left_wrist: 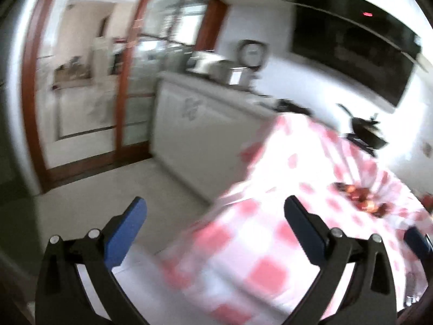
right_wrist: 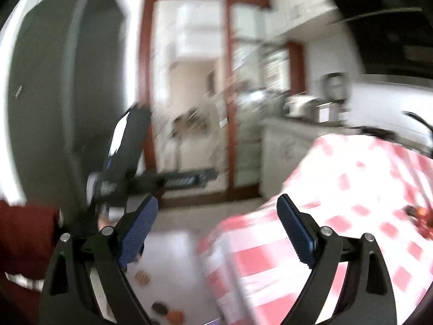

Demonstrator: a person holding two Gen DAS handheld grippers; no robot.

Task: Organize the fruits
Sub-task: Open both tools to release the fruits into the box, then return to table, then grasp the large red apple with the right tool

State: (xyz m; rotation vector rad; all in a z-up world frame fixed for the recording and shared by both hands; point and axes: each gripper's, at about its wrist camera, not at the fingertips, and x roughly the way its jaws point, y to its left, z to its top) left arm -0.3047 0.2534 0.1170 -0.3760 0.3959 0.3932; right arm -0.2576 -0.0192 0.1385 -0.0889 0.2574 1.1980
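Both views are blurred by motion. A table with a red and white checked cloth (left_wrist: pixel 270 230) stands at the right in both views (right_wrist: pixel 351 189). A pile of reddish fruit (left_wrist: pixel 360 197) lies on the cloth at the far right; its edge shows in the right wrist view (right_wrist: pixel 422 216). My left gripper (left_wrist: pixel 215 216) is open and empty, off the table's near left corner. My right gripper (right_wrist: pixel 217 214) is open and empty, also short of the table. The left gripper's body (right_wrist: pixel 127 162) shows in the right wrist view, to the left. A blue finger of the right gripper (left_wrist: pixel 416 241) shows in the left wrist view.
A white kitchen counter (left_wrist: pixel 205 124) with metal appliances (left_wrist: pixel 216 67) runs behind the table. A dark range hood (left_wrist: pixel 351 40) hangs above. A wood-framed glass door (right_wrist: pixel 194 81) is at the back. A dark fridge (right_wrist: pixel 54 94) stands left. Small round objects (right_wrist: pixel 162 308) lie on the floor.
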